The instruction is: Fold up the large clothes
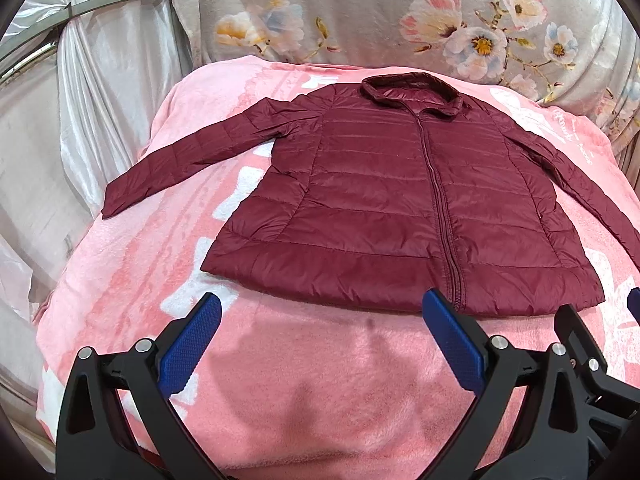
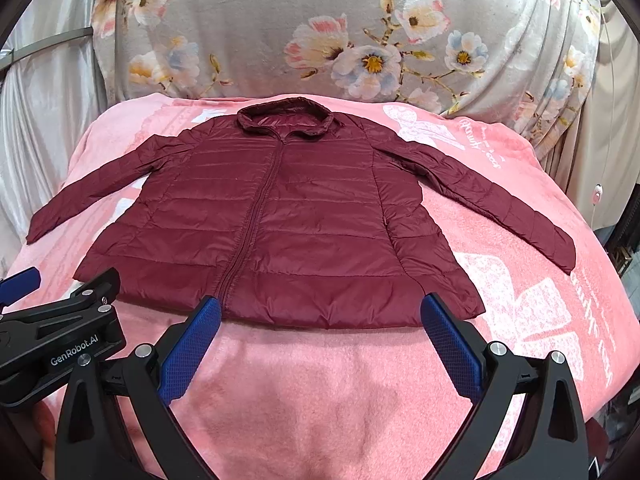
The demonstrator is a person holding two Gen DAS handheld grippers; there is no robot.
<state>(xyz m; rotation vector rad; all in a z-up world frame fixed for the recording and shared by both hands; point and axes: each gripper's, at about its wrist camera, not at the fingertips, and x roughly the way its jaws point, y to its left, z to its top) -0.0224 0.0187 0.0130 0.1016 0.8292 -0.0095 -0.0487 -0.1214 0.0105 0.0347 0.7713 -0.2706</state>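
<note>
A dark red quilted jacket [image 1: 380, 200] lies flat and zipped on a pink blanket [image 1: 320, 380], collar far, hem near, both sleeves spread outward. It also shows in the right wrist view [image 2: 288, 220]. My left gripper [image 1: 320, 312] is open and empty, hovering just before the hem, left of the zip. My right gripper [image 2: 320, 312] is open and empty, before the hem's right half. The left gripper's body [image 2: 60, 328] shows at the left edge of the right wrist view.
A grey floral cloth [image 2: 320, 28] rises behind the pink blanket [image 2: 320, 400]. Silvery curtains [image 1: 92, 100] hang to the left. The blanket drops off at both sides.
</note>
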